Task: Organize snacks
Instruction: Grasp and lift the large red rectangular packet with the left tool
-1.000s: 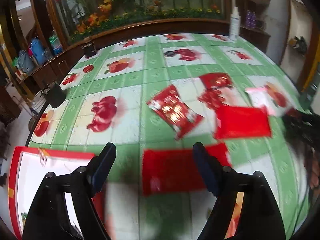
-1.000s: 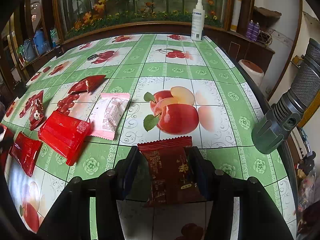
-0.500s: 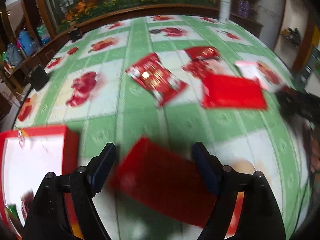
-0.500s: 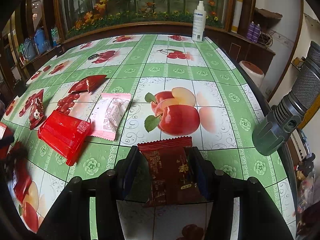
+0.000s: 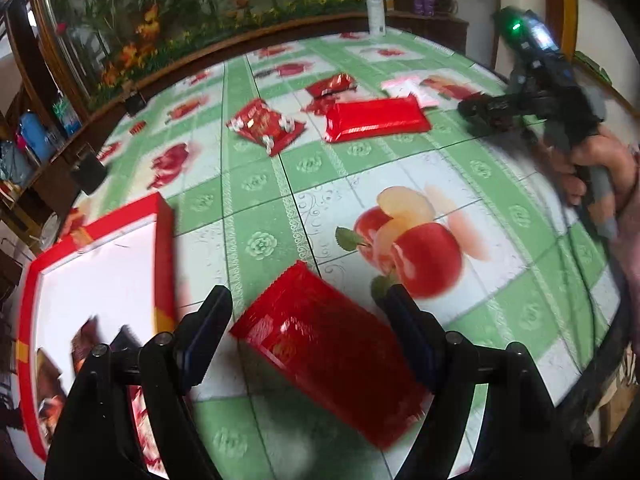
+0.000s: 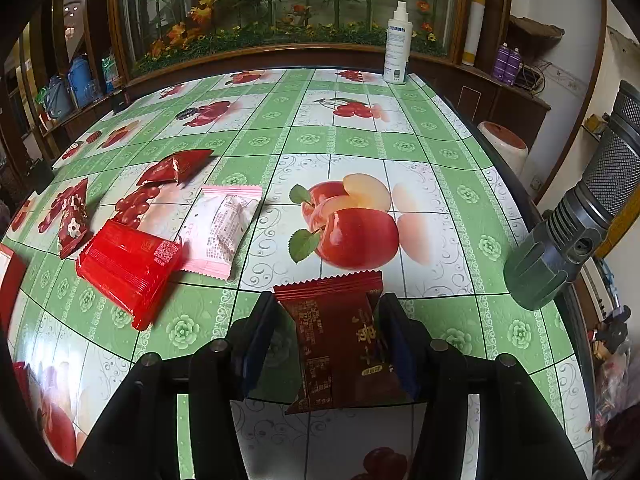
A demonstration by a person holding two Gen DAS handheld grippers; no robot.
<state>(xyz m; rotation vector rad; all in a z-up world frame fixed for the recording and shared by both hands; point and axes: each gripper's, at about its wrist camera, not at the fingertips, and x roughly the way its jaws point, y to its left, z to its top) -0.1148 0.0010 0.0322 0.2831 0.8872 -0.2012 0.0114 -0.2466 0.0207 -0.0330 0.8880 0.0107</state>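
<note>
My left gripper (image 5: 306, 306) is shut on a plain red snack packet (image 5: 332, 348) and holds it tilted above the table. A red box with a white inside (image 5: 164, 240) lies to its left with several snacks in it. My right gripper (image 6: 326, 320) is shut on a dark red snack packet (image 6: 340, 340); it also shows in the left wrist view (image 5: 492, 112) at the far right. On the table lie a big red packet (image 6: 128, 264), a pink-white packet (image 6: 220, 228), a patterned red packet (image 6: 72, 216) and a small red packet (image 6: 176, 166).
The table has a green and white fruit-print cloth (image 6: 352, 236). A white spray bottle (image 6: 398, 44) stands at the far edge by a planter of flowers. A grey cylinder (image 6: 576, 216) sticks in at the right. The red box's corner (image 6: 10, 280) shows at the left.
My left gripper has taken the red packet off the table, lifted it and swung left toward the red box. My right gripper has stayed still with the dark red packet.
</note>
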